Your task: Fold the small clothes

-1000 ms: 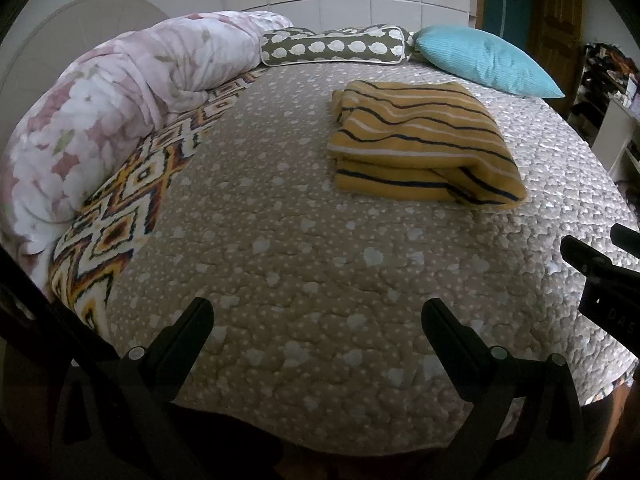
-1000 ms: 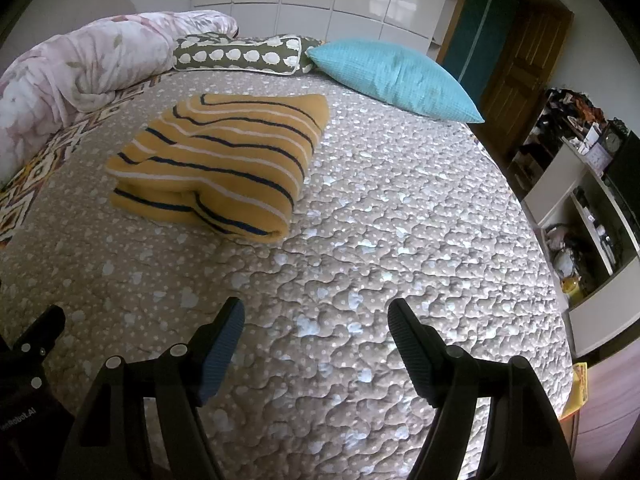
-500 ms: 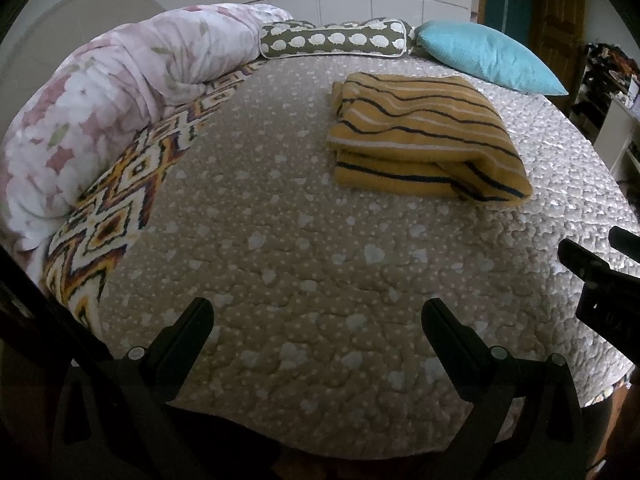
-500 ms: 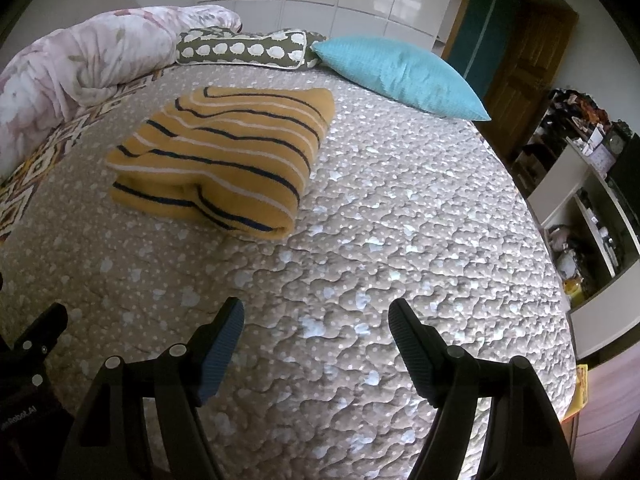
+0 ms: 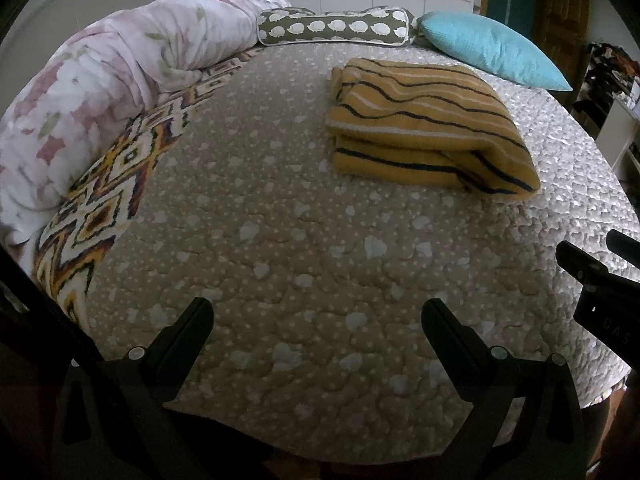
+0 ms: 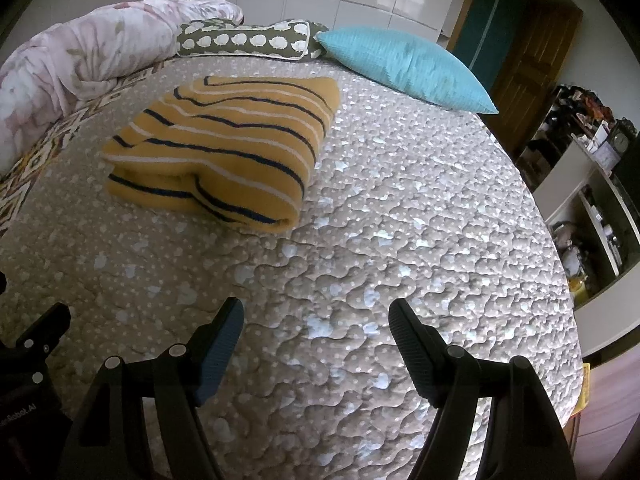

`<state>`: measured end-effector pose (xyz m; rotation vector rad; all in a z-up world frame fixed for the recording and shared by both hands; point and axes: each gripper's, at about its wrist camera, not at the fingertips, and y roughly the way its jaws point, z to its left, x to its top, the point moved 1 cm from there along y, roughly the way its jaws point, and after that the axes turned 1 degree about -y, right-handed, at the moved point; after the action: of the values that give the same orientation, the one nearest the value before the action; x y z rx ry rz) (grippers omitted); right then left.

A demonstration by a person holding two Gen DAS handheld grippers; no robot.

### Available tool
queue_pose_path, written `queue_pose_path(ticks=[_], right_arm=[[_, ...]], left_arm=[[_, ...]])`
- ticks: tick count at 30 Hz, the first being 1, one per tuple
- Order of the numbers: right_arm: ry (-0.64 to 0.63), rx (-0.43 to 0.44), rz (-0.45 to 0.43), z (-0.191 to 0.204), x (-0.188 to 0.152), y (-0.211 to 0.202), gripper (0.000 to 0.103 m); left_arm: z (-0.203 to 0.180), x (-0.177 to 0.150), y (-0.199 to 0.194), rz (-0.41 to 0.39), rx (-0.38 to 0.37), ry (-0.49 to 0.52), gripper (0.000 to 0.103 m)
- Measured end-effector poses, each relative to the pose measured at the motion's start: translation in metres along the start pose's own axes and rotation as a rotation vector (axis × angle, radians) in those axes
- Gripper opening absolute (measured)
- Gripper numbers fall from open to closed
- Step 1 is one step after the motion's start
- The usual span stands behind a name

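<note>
Step in hand: we judge the fold itself complete; the yellow striped garment [image 5: 430,136] lies as a compact, layered bundle with no loose sleeve or hem showing.

Garment location: it rests on the quilted bedspread [image 5: 304,264], toward the far half of the bed, near the teal pillow [image 5: 492,54] and the patterned bolster [image 5: 336,28], touching neither as far as we can tell.

Left tongs [image 5: 318,320]: spread wide and empty; both fingers hang over bare bedspread at the near edge, well apart from the garment.

Right tongs [image 6: 316,324]: likewise spread wide, holding nothing; we see only quilt between the fingers, and the bundle lies ahead and to their left in that view.

Contact: neither pair of tongs touches the garment; whether the fingertips brush the quilt we cannot tell.

Other clothes: we see no further small garment awaiting a fold; the floral duvet [image 5: 92,96] and zigzag blanket [image 5: 112,200] at the left edge are bedding.

Next move, our judgement: either finish here or fetch another item; if the bundle needs squaring, both tongs must reach forward and press its near folded edge gently, since soft knit may spring open.
</note>
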<state>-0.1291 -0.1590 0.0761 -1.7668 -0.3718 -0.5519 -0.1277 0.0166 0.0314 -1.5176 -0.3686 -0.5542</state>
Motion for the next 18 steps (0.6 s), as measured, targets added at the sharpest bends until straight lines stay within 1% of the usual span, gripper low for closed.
queue_pose_path(ticks=[18], right_arm=[[-0.015, 0.023, -0.004, 0.0062, -0.0018, 0.0054, 0.079]], left_arm=[[-0.0021, -0.0003, 0.0079, 0.023, -0.015, -0.008, 0.103]])
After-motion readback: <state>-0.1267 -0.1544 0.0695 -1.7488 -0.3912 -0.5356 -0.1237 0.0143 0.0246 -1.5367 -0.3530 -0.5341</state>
